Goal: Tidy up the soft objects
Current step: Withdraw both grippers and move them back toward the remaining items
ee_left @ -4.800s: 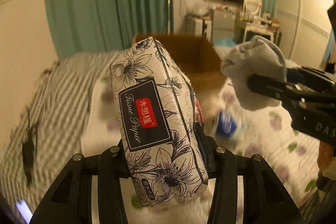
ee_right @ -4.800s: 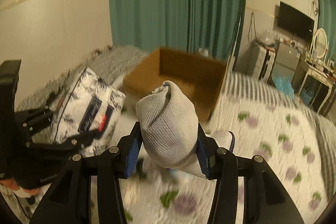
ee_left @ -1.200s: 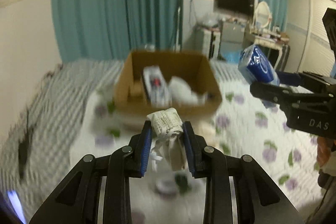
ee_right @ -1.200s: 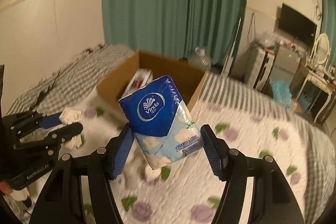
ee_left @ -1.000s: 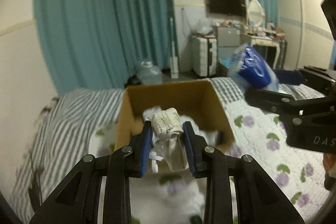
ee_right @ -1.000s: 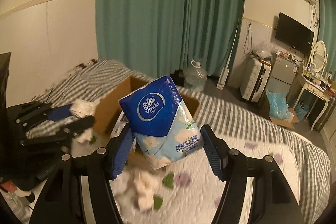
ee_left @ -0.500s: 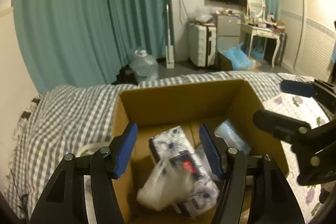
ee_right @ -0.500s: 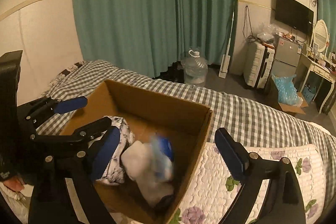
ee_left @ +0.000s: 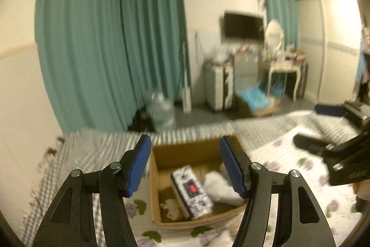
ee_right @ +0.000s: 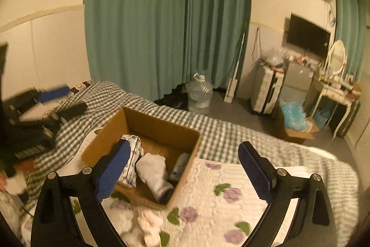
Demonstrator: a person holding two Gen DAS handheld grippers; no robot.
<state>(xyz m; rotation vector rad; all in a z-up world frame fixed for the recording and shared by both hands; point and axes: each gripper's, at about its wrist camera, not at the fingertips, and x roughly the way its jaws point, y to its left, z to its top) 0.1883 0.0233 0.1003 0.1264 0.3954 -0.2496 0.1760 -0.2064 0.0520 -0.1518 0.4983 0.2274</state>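
Observation:
An open cardboard box [ee_left: 196, 152] [ee_right: 150, 124] stands on the bed. Inside lie a black-and-white floral tissue pack [ee_left: 192, 191] [ee_right: 134, 154], a white sock bundle [ee_left: 219, 185] [ee_right: 152, 168], a small lace piece [ee_left: 170, 206] and a blue tissue pack [ee_right: 179, 166] against the right wall. My left gripper [ee_left: 185, 168] is open and empty, raised in front of the box. My right gripper [ee_right: 185, 168] is open and empty, above the box's near right corner. Each gripper shows at the edge of the other's view.
The bed has a floral quilt [ee_right: 226, 196] over a grey checked sheet [ee_right: 231, 131]. White fluffy items [ee_right: 148, 223] lie on the quilt before the box. Teal curtains [ee_right: 166, 22], a water jug [ee_right: 198, 94], a suitcase [ee_right: 266, 92] and a dressing table [ee_right: 335, 92] stand beyond the bed.
Both grippers have let go: the lace piece and the blue tissue pack now lie in the box. Both grippers have drawn back and up from the box.

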